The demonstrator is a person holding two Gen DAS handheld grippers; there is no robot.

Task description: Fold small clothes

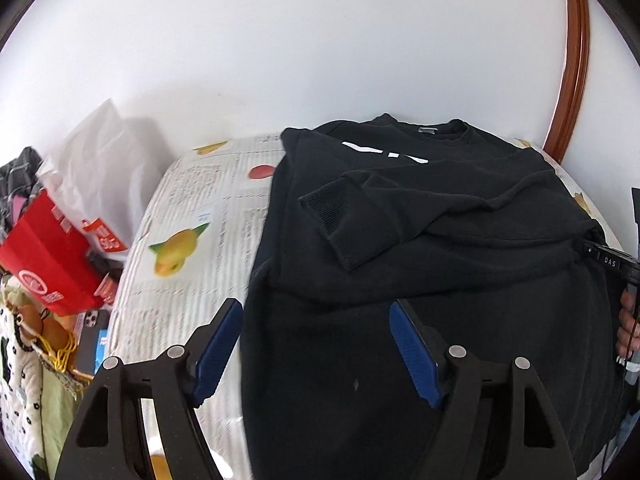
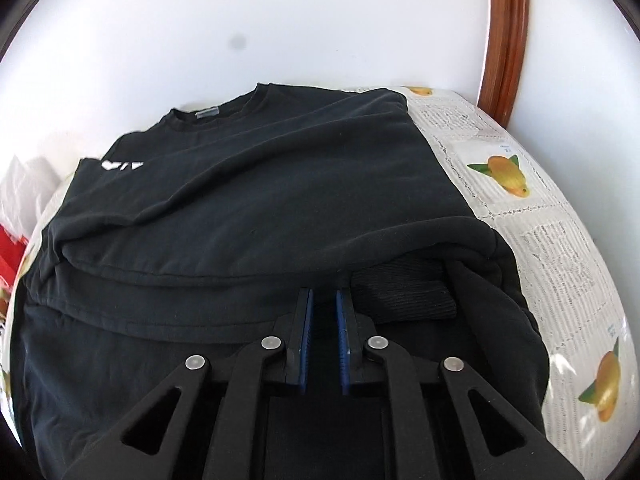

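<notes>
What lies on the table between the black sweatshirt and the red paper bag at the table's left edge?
Only bare fruit-print tablecloth, carrying a printed mango, lies between the black sweatshirt and the red paper bag; the left wrist view shows it.

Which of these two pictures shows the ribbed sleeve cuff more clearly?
The left wrist view: the cuff lies on top of the black sweater, fully visible. The right wrist view shows another cuff half tucked under a fold.

The white print on the sweatshirt is partly covered by a folded sleeve and cannot be read. The tablecloth's text is blurred. The red bag is cut off at the left edge, the hand at the right.
</notes>
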